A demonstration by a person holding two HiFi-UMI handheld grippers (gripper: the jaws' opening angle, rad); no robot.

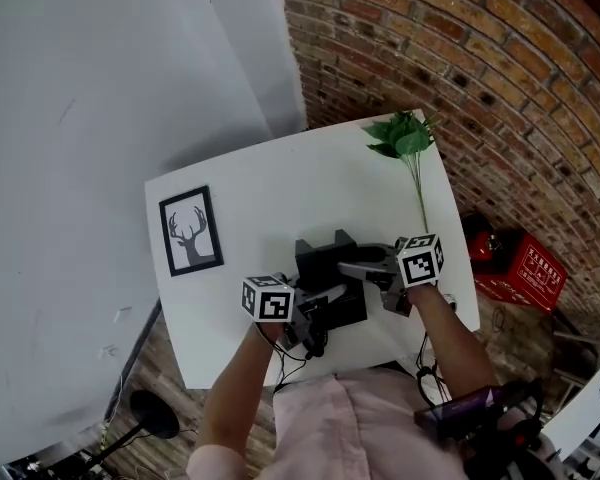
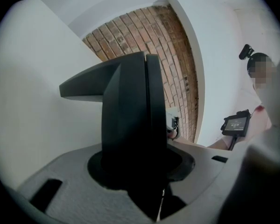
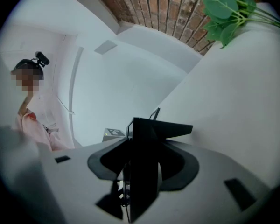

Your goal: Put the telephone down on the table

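Note:
A black telephone is over the near middle of the white table, held from both sides. My left gripper is shut on its near left part, and my right gripper is shut on its right side. In the left gripper view the telephone stands as a dark slab clamped in the left gripper. The right gripper view shows the telephone's thin black edge pinched in the right gripper. Whether the telephone touches the table I cannot tell.
A framed deer picture lies at the table's left. A green leafy stem lies along its far right edge. A brick wall runs behind and to the right, and a red crate sits on the floor.

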